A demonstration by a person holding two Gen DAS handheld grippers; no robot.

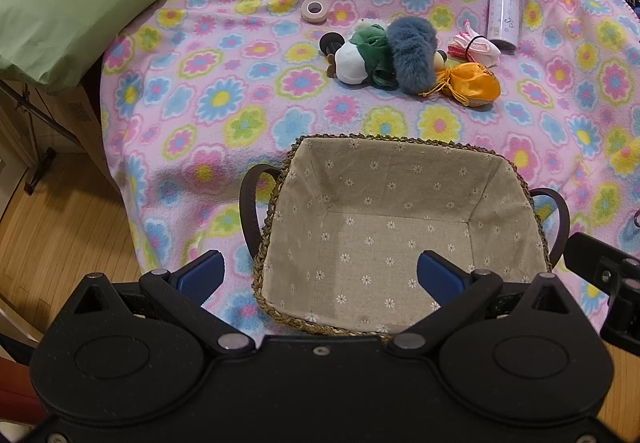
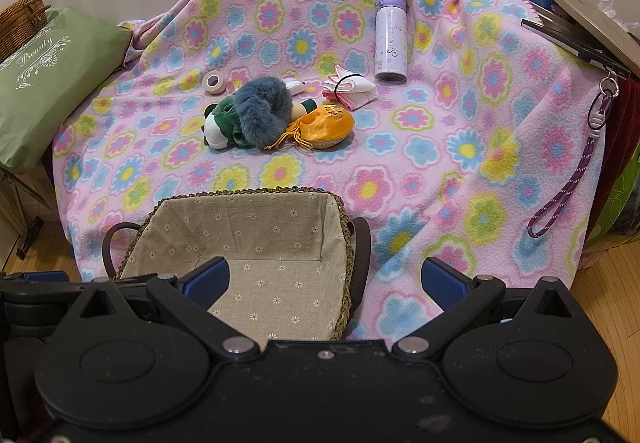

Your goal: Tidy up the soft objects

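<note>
Both the left gripper and right gripper are spread wide and hold nothing, near the lined basket (toys lie far behind).

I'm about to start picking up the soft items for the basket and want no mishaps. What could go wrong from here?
1. The blue fur piece lies draped over the plush toy and touches the orange pouch; grabbing one may drag the others.
2. The tape roll and the upright bottle are hard items close to the pile; a wide reach might tip the bottle.
3. The pouch's loose drawstring may snag on the fingers.
</note>
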